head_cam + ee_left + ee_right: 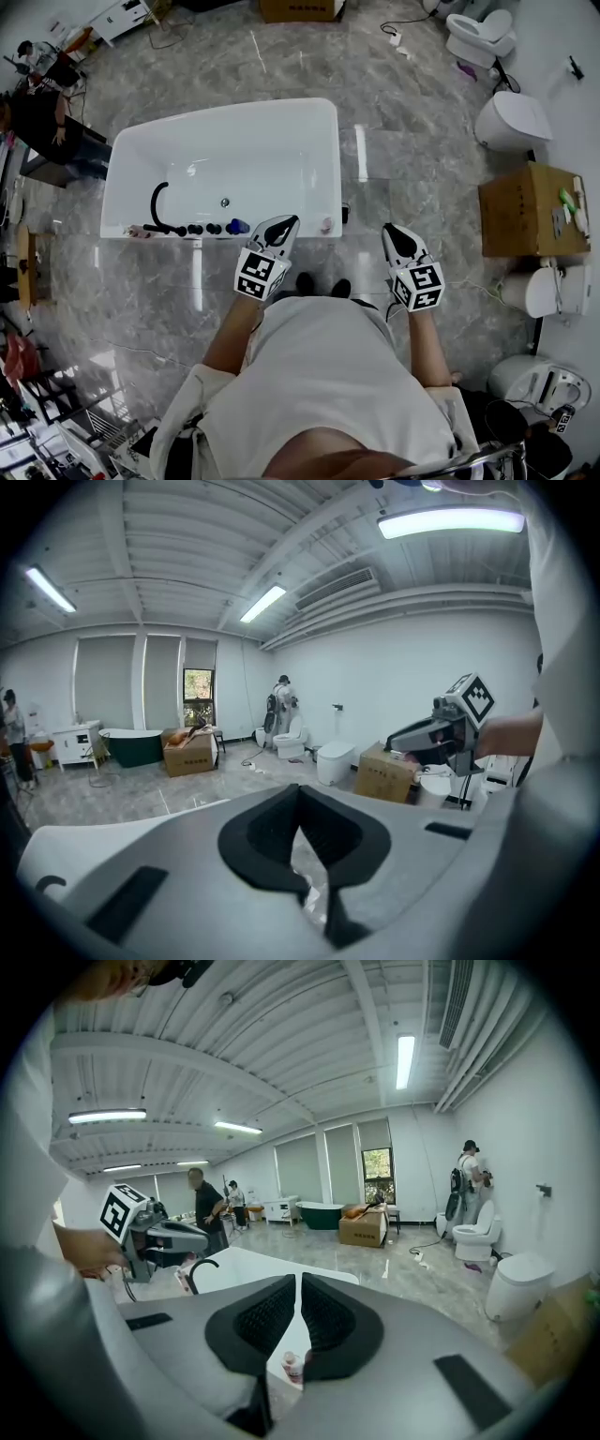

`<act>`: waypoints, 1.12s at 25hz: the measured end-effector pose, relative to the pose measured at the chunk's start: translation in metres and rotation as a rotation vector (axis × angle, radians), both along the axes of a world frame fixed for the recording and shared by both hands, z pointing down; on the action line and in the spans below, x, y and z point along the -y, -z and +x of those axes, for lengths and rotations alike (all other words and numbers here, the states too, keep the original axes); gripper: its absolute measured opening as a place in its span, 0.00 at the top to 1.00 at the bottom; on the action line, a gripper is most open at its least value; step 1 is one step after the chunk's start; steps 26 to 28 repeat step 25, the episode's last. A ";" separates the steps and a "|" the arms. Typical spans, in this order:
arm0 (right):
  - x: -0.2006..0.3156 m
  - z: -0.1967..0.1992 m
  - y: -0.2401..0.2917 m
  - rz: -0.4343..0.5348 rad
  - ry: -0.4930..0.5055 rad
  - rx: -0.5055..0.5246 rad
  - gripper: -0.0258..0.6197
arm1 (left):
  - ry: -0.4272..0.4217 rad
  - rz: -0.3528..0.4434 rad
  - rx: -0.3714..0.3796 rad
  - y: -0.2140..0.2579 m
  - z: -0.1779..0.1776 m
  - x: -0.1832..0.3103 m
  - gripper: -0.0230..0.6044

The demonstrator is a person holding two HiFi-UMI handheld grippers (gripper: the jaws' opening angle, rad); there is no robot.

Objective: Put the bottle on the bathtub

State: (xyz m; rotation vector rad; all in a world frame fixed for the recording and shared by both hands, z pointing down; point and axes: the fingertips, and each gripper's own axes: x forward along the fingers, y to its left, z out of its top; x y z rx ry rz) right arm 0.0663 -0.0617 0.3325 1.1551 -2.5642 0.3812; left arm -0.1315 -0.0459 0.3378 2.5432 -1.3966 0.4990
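Note:
A small pink-capped bottle point(326, 224) stands on the near rim of the white bathtub point(225, 122), at its right corner. In the right gripper view the bottle point(292, 1365) shows low down, behind the jaws and free of them. My left gripper point(286, 223) hangs over the rim just left of the bottle, jaws closed on nothing point(298, 794). My right gripper point(394, 232) hovers above the floor to the right of the tub, pads almost touching and empty point(297, 1283).
A black faucet point(157, 202), dark knobs and a blue object point(237, 225) line the tub's near rim at left. A cardboard box point(530, 211) and toilets point(511, 122) stand to the right. Marble floor surrounds the tub. People stand far across the room.

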 end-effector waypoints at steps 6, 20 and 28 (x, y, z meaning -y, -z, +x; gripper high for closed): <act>-0.001 -0.008 0.007 0.012 -0.004 0.006 0.90 | -0.018 -0.002 -0.001 0.001 -0.004 0.001 0.95; -0.011 -0.012 0.008 -0.006 -0.022 0.021 0.90 | -0.036 -0.009 -0.009 -0.004 -0.005 -0.009 0.95; -0.010 -0.014 0.009 -0.008 -0.034 0.030 0.90 | -0.032 -0.012 -0.004 -0.003 -0.013 -0.009 0.95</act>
